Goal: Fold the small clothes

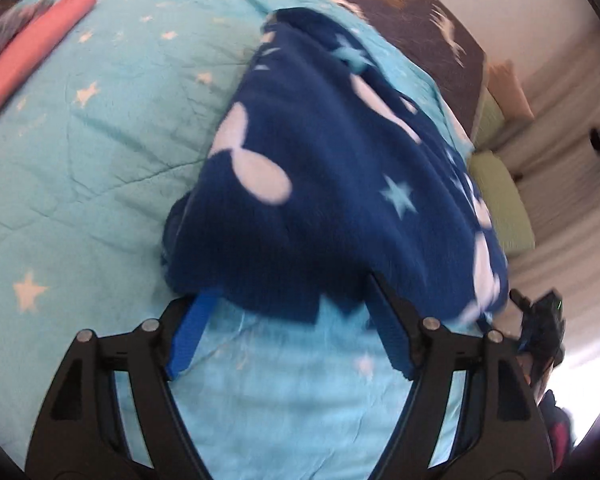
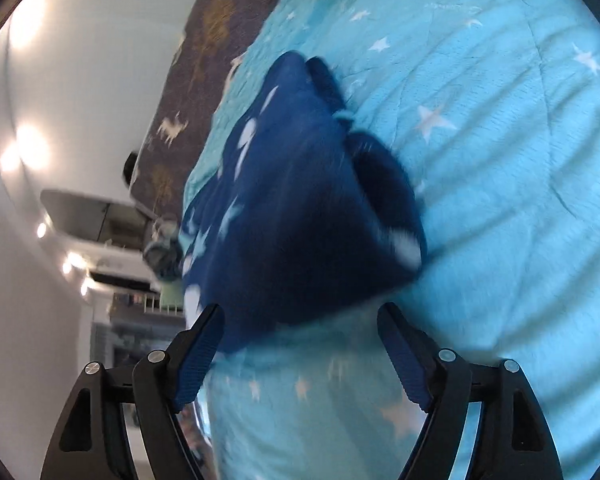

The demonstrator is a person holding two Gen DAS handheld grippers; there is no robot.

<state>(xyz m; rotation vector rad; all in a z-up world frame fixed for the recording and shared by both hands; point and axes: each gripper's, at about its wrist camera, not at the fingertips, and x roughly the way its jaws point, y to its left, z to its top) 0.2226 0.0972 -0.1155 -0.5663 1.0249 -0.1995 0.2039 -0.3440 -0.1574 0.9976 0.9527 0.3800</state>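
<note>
Both your left claw (image 1: pixel 288 312) and right claw (image 2: pixel 300 328) are wide and empty, so next grab the blue fleece (image 1: pixel 332 184) just ahead and fold again.

A light blue bedspread (image 1: pixel 100 152) with white stars covers the bed. At its far edge lies a dark patterned blanket (image 1: pixel 416 12). Green cushions (image 1: pixel 500 196) sit far right, beside the bed.
</note>
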